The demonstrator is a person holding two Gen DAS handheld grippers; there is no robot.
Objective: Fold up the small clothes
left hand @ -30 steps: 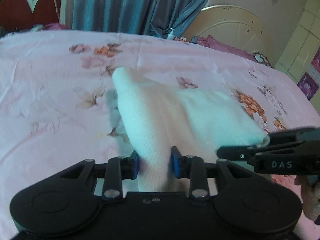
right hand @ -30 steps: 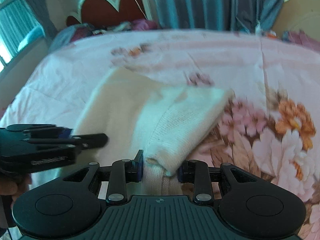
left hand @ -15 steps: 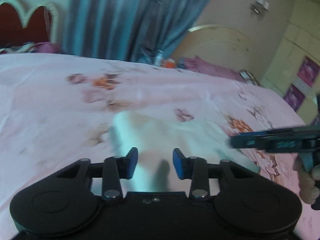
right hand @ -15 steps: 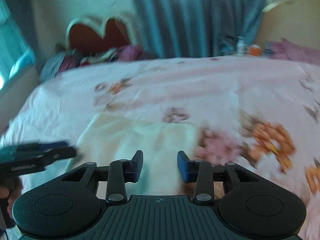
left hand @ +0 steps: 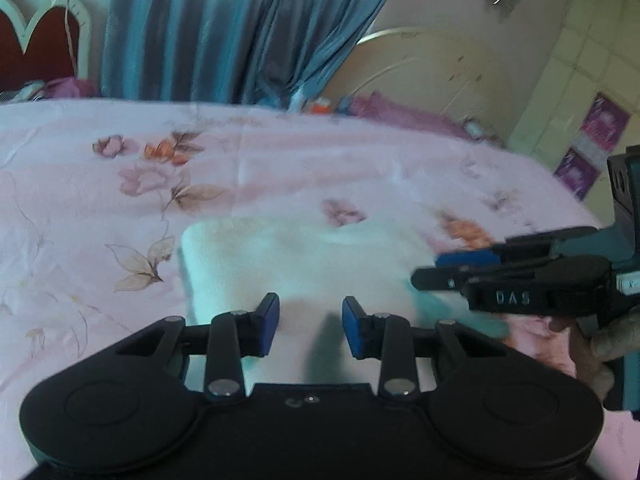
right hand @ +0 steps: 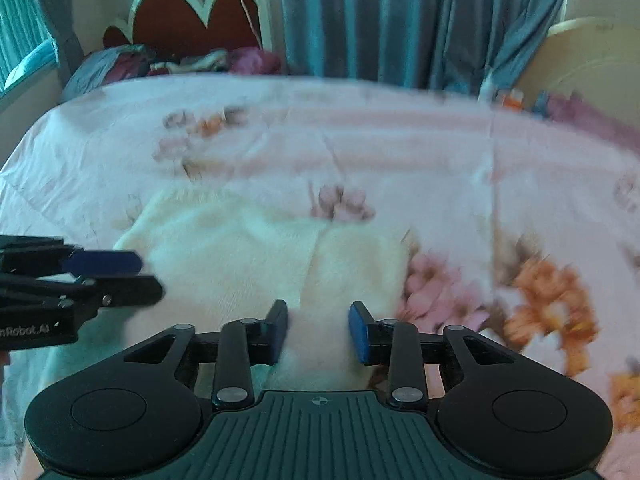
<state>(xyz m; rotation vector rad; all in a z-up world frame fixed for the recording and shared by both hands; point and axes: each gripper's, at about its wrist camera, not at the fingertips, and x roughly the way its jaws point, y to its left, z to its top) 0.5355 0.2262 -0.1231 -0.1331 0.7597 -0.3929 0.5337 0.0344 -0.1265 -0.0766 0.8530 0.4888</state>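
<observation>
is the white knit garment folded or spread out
Folded: the white knit garment lies flat on the floral bedsheet as a compact block, one layer's edge running across its top.

light: dim, blue-green cast, daylight from window point(right hand: 24, 52) at left | blur: motion smear on bedsheet point(right hand: 400, 152) flowers, curtain point(left hand: 224, 28) soft | distortion: fisheye bending, dark corner vignetting | shadow: faint beneath the jaws

Each camera sits just behind its own claw and looks forward and downward along the fingers, close above the bed point(left hand: 280, 168). The left claw point(left hand: 310, 326) view faces the blue curtain point(left hand: 240, 28), with the right claw point(left hand: 448, 270) entering beside it. The right claw's view faces likewise. Both share the white garment point(right hand: 240, 248) ahead of the claws.
</observation>
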